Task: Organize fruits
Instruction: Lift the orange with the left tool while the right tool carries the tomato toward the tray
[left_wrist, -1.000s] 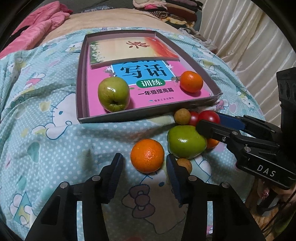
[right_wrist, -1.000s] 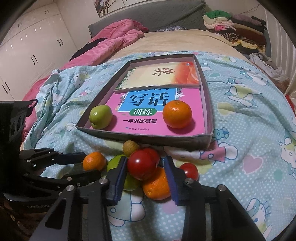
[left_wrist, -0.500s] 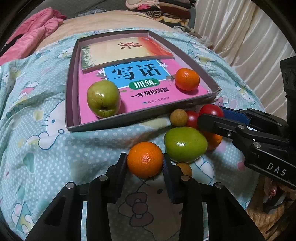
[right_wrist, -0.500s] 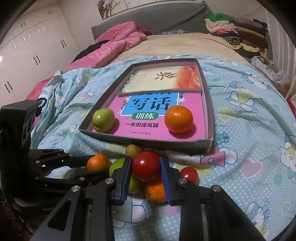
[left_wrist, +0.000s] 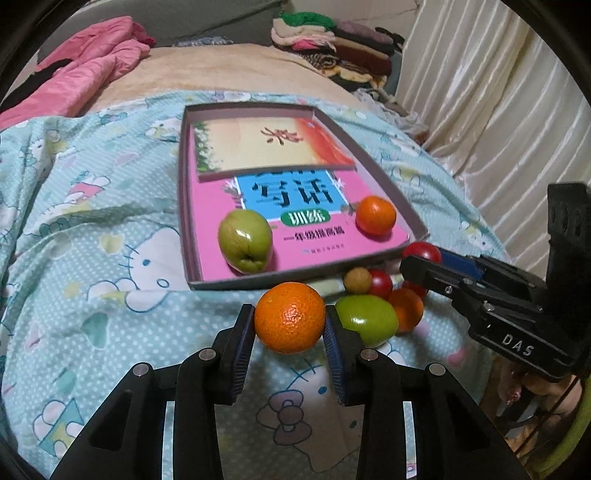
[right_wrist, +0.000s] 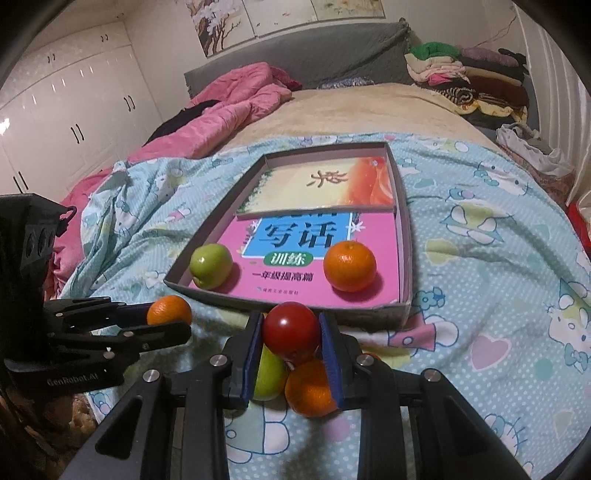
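Left gripper (left_wrist: 290, 325) clamped on an orange (left_wrist: 290, 316), held just short of the box (left_wrist: 183, 206) near edge. Right gripper (right_wrist: 291, 345) clamped on a tomato (right_wrist: 291, 331), above the loose pile: green fruit (right_wrist: 269, 376), second orange (right_wrist: 310, 387). In box, on pink book (right_wrist: 306, 258): green apple (right_wrist: 210, 266) left, orange inside (right_wrist: 349, 266) right. Box lies on bedspread (right_wrist: 480, 258).
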